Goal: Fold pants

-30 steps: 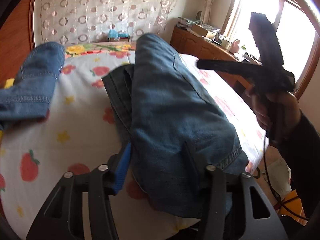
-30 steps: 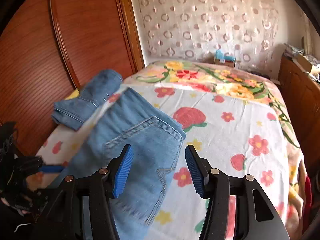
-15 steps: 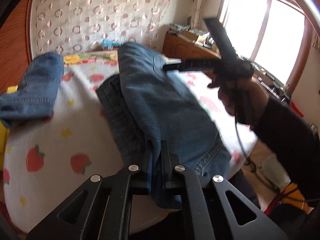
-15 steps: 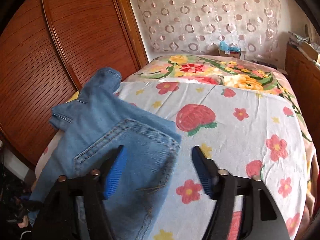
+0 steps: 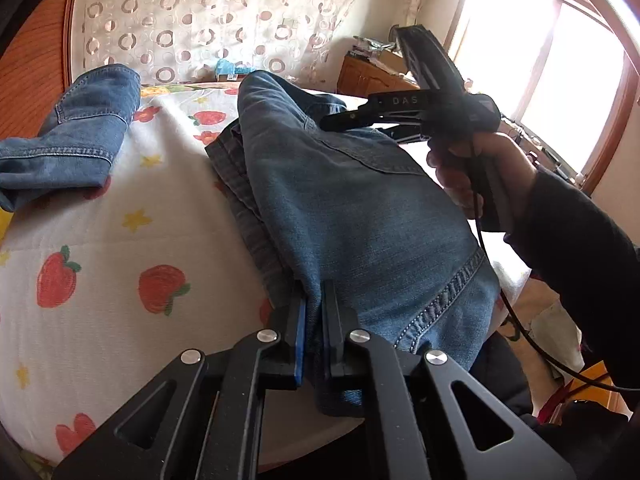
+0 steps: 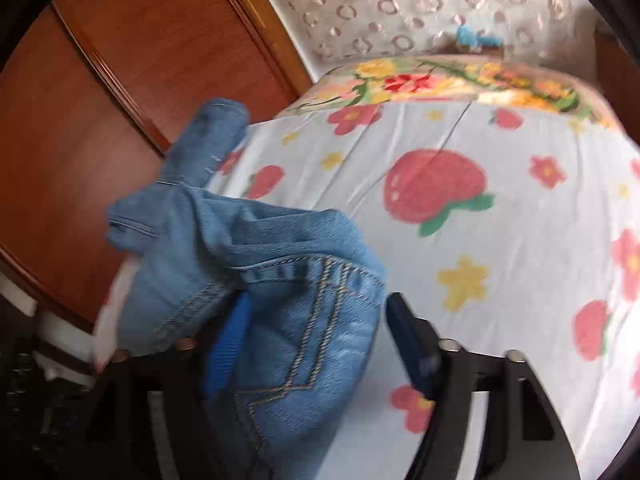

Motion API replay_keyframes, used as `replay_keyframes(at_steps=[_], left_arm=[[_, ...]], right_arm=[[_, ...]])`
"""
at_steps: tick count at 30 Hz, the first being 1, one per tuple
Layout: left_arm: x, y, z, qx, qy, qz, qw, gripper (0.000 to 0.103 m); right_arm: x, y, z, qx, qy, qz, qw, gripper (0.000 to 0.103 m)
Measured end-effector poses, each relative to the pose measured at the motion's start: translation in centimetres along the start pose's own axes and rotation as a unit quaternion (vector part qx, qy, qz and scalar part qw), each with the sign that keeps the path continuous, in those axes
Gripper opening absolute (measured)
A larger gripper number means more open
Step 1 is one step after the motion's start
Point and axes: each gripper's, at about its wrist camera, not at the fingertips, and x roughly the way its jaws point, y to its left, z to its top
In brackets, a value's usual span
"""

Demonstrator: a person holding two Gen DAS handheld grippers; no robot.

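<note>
White letters "DAS" on the black arm of the right gripper [image 5: 348, 118], no other readable text

One pair of jeans [image 5: 360, 208], two claws [image 5: 314, 320], one bed [image 5: 120, 240].

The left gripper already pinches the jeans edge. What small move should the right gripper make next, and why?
Probably close the right gripper on the jeans. Its jaws have just been closing, but a gap still shows beside the right pad, with denim bunched between them. The left gripper is shut on its edge, so both ends could then lift together.

Denim pants [image 6: 280, 304] bunch between the right claw's [image 6: 316, 344] closing, parted jaws.
</note>
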Motion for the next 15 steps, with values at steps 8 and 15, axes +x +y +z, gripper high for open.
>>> replay_keyframes(at_steps=[8, 15], left_arm=[[-0.4, 1.2, 0.1, -0.017, -0.013, -0.022, 0.9995, 0.006], [-3.3, 1.2, 2.0, -0.014, -0.064, -0.017, 0.9977, 0.005]], right_arm=[[-2.9, 1.7, 0.0, -0.017, -0.037, 0.018, 0.999, 0.024], [-10.4, 10.5, 1.7, -0.102, -0.124, -0.027, 0.987, 0.021]])
